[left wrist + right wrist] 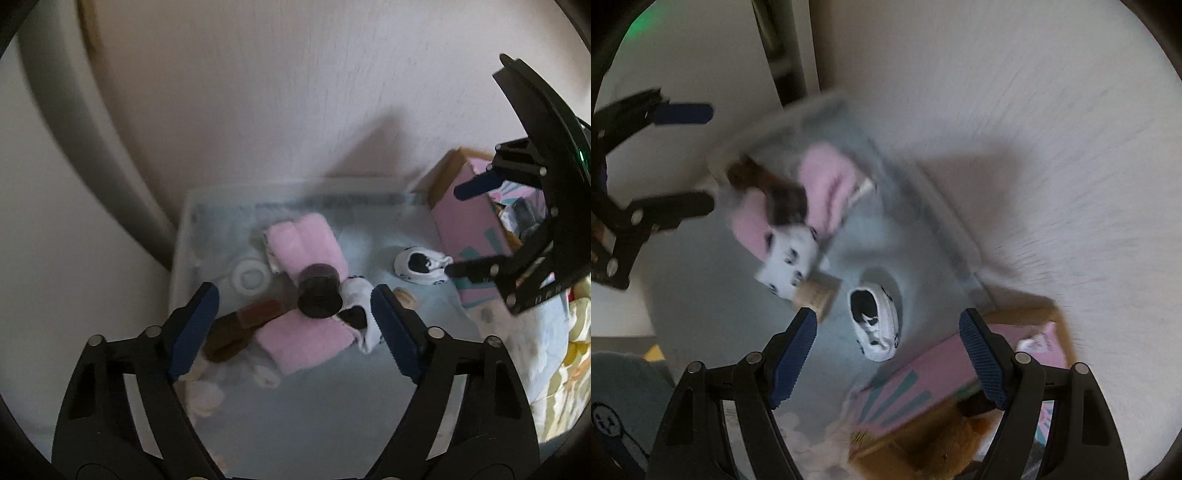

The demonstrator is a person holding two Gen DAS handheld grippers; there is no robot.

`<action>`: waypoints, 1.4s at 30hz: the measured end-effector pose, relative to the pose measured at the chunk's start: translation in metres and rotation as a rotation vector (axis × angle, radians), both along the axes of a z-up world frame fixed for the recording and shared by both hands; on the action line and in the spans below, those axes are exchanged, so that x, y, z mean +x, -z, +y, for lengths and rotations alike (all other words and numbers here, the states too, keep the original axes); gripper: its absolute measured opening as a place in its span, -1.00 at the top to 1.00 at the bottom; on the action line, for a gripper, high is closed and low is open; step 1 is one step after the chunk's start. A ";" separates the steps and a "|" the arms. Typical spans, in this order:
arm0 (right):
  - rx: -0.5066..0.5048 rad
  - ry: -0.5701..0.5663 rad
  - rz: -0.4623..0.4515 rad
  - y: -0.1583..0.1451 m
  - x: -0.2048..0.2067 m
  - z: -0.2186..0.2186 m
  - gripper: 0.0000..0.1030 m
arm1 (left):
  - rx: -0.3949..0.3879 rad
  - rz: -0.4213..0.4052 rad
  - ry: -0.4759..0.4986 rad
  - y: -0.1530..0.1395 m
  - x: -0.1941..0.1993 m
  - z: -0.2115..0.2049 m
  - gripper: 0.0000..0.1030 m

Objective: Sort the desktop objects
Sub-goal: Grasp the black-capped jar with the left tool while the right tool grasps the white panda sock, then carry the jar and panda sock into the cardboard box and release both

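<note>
In the left wrist view a shallow clear tray (183, 236) with a pale blue floor holds a heap. In it are two pink folded cloths (306, 243), a dark bottle (319, 295), a brown bottle (240, 325) lying flat, and a white sock with black patches (360, 317). My left gripper (295, 328) hangs open over this heap, and its pads press on nothing. A rolled white-and-black sock (873, 325) lies apart on the blue floor. My right gripper (888, 358) is open just above it without touching. Each gripper also shows in the other's view: right gripper (472, 229), left gripper (687, 158).
A pink box (923, 380) sits in an open cardboard box (447, 166) at the tray's right end. A white round lid (251, 277) and a small tan cylinder (820, 295) also lie in the tray. A white wall stands close behind, and patterned fabric (576, 354) lies to the right.
</note>
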State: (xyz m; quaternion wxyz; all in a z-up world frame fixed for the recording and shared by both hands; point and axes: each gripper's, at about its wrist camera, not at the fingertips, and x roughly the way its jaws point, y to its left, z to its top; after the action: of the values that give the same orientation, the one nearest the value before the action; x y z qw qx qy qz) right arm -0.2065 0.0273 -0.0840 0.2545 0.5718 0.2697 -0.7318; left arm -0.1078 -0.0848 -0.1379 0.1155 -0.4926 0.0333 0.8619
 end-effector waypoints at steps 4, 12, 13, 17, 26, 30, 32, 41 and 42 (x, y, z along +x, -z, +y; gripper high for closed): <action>0.065 -0.023 -0.035 0.027 -0.004 -0.003 -0.36 | 0.007 -0.037 -0.009 0.021 -0.013 0.003 -0.51; 0.138 -0.072 -0.086 0.051 -0.008 -0.008 -0.25 | 0.018 -0.081 0.005 0.040 -0.020 0.003 -0.39; 0.145 -0.076 -0.092 0.054 -0.008 -0.008 -0.24 | 0.016 -0.083 0.006 0.041 -0.020 0.004 -0.39; 0.153 -0.075 -0.124 0.064 -0.007 -0.009 -0.10 | 0.030 -0.107 0.006 0.047 -0.025 0.003 -0.21; 0.140 -0.058 -0.191 0.080 -0.006 -0.007 0.35 | 0.113 -0.140 0.015 0.051 -0.023 0.001 0.36; 0.136 -0.046 -0.204 0.083 -0.003 -0.006 0.39 | 0.119 -0.138 0.008 0.051 -0.020 0.001 0.36; 0.130 -0.035 -0.205 0.082 -0.002 -0.004 0.41 | 0.123 -0.135 0.005 0.049 -0.018 0.000 0.37; 0.059 0.033 -0.205 0.064 0.001 0.012 0.42 | 0.117 -0.110 0.003 0.027 -0.010 -0.003 0.37; 0.052 0.040 -0.206 0.061 0.001 0.014 0.42 | 0.117 -0.108 0.004 0.023 -0.009 -0.004 0.37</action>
State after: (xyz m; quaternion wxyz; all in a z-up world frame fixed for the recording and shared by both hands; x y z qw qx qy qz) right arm -0.2052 0.0410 -0.1447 0.2514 0.6556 0.2497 -0.6668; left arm -0.1168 -0.0893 -0.1613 0.1471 -0.5306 -0.0223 0.8345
